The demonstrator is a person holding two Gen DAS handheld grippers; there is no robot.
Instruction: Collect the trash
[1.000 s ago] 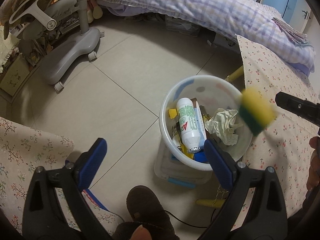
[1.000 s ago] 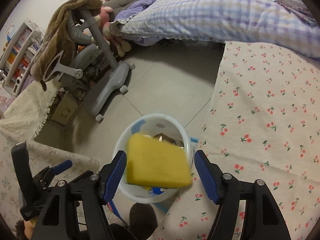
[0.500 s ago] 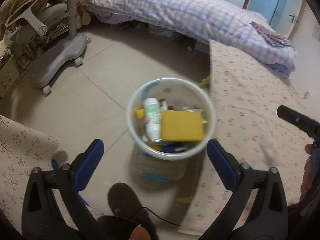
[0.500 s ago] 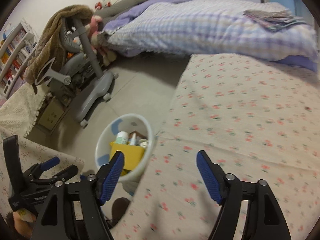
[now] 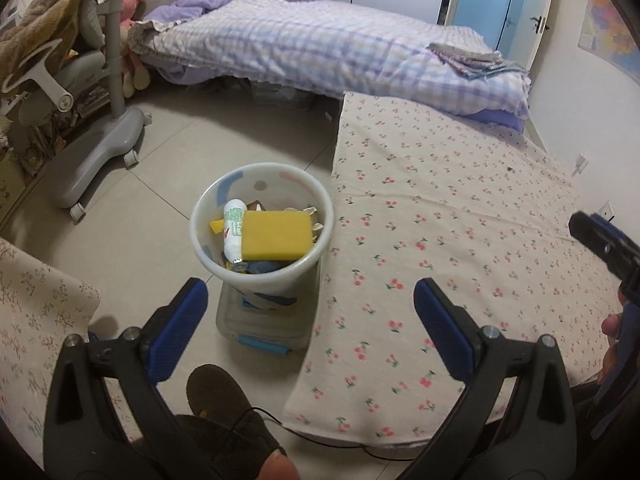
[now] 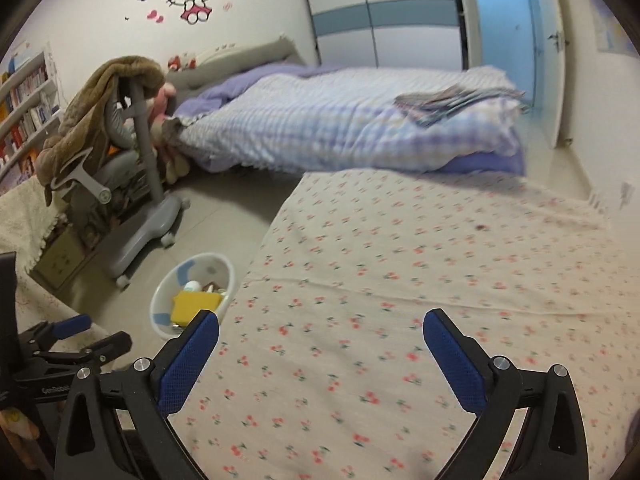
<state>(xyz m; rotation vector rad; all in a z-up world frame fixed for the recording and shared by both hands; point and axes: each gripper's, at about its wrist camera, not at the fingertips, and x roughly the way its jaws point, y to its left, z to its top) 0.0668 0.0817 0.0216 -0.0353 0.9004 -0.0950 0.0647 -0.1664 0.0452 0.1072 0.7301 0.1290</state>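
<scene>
While both claws stand empty, the white trash bin [image 5: 262, 240] sits on the tiled floor [image 5: 160, 184] atop a clear plastic box [image 5: 264, 320], filled near to its rim. On top of its contents lies a yellow sponge [image 5: 276, 236], flat, with a white tube [image 5: 234, 228] printed in green touching its 9 o'clock side; crumpled paper shows past the sponge at 3 o'clock and blue and yellow scraps lie under it. The left gripper [image 5: 310, 332] is released, its blue pads wide apart with nothing between them, and the bin stands just beyond it toward 11 o'clock, the sponge well apart from either pad. The right gripper [image 6: 320, 356] has its jaws opening, nothing between them, and hangs over the cherry-print tablecloth [image 6: 400, 280]; from there the bin with the sponge [image 6: 196, 306] lies at about 10 o'clock, just past the left pad. The cloth-covered table's edge runs close beside the bin at its 3 o'clock side in the left wrist view. Open floor spreads from the bin toward 10 and 12 o'clock, bounded by a grey wheeled chair base [image 5: 100, 156] at 10 o'clock and a bed with a plaid quilt [image 5: 320, 48] at 12 o'clock. A dark slipper [image 5: 220, 396] rests at 6 o'clock beside the box.
</scene>
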